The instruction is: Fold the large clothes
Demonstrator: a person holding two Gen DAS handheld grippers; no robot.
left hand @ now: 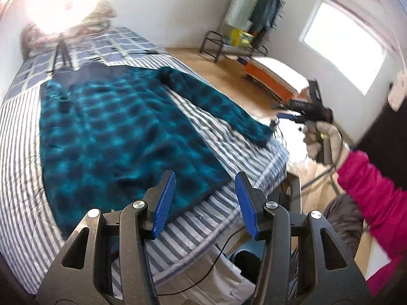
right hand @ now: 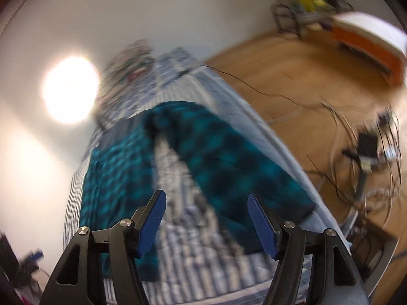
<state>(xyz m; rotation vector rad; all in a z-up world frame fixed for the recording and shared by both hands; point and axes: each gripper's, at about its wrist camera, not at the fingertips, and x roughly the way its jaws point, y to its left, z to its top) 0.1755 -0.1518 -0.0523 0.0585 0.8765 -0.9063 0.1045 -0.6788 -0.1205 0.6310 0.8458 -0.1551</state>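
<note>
A large teal and black plaid shirt (left hand: 112, 137) lies spread flat on the striped bed (left hand: 23, 157), one sleeve (left hand: 216, 101) stretched toward the bed's right edge. My left gripper (left hand: 205, 190) is open and empty, above the shirt's near hem. My right gripper (right hand: 206, 209) is open and empty, hovering above the bed between the shirt body (right hand: 117, 172) and the sleeve (right hand: 236, 167). The right gripper also shows in the left wrist view (left hand: 286, 114), held in a gloved hand just past the sleeve cuff. The right wrist view is blurred.
The bed's right edge (left hand: 274, 167) drops to a wooden floor (left hand: 223, 71). An orange and white bench (left hand: 274, 76) and a rack (left hand: 229, 43) stand by the far wall. Cables and devices (right hand: 368, 152) lie on the floor beside the bed. A tripod (left hand: 61, 56) stands on the bed.
</note>
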